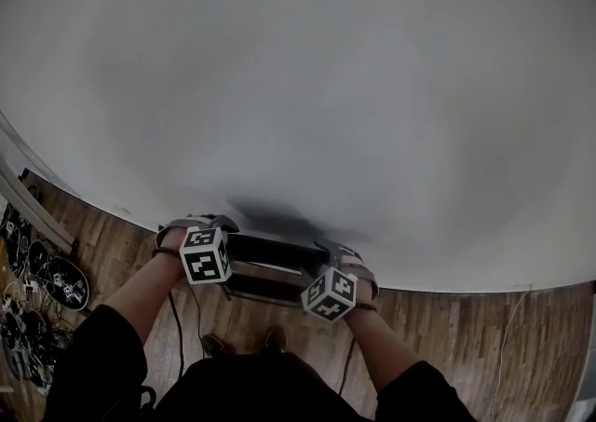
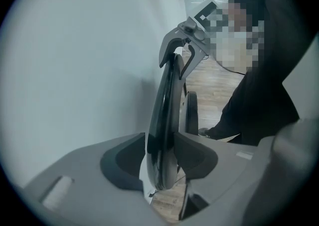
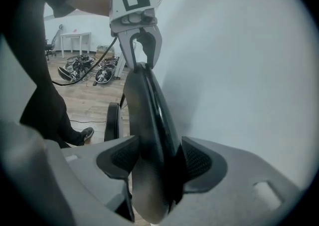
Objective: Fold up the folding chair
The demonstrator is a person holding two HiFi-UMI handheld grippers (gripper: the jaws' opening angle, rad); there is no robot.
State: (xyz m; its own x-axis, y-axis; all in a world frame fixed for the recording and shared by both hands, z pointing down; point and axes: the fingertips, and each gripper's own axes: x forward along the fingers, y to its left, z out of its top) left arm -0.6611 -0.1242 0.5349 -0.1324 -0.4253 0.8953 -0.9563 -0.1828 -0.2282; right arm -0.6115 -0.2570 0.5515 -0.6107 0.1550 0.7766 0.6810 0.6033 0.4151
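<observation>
**Position.** The black folding chair (image 1: 270, 251) is found folded flat. It is stood upright on the brown wooden floor (image 1: 447, 336), close against the white wall (image 1: 298, 85).

**Grip.** The chair's top edge is straddled by the left gripper (image 1: 203, 224) and the right gripper (image 1: 340, 249). In both gripper views the fingers (image 2: 124, 162) are set moderately apart, close on either side of that edge. No firm clamping is evident.

**Step.** Folding is judged complete, and release of the chair is in hand. A clean withdrawal off the edge is called for next, so that the standing chair is not tipped.

**Count.** One chair, two grippers and two black-and-white marker cubes (image 1: 206, 255) are counted.
</observation>
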